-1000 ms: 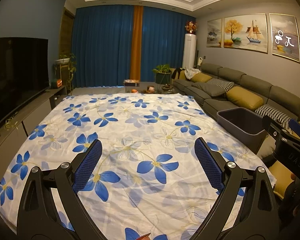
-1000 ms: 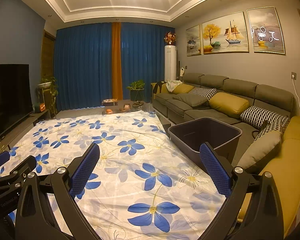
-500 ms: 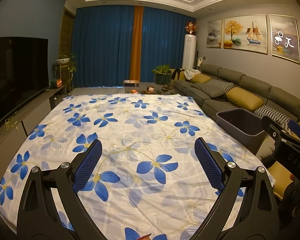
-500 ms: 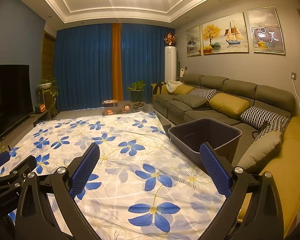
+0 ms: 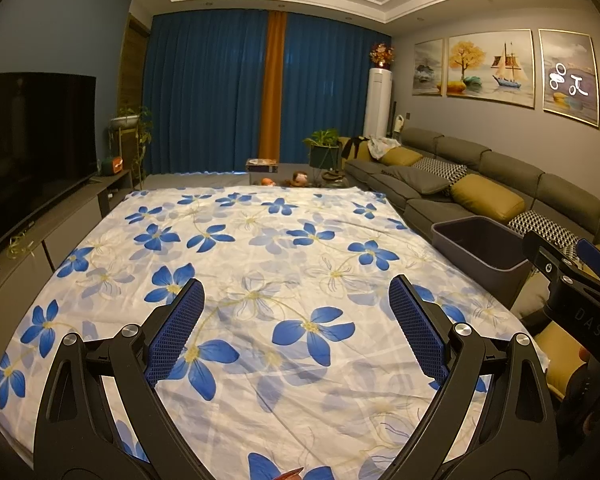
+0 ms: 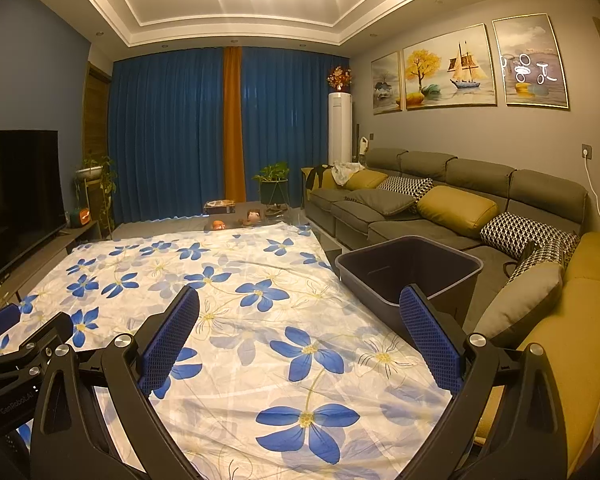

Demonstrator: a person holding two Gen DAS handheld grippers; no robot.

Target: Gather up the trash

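left gripper spread above floral sheet.

Floral sheet, grey sofa, blue curtains, television, three paintings

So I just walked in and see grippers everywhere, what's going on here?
A person holds two grippers over a flowered sheet, meant for collecting trash. The left gripper and right gripper are both open and empty. A dark bin stands at the sheet's right edge by the sofa. No trash shows on the sheet.
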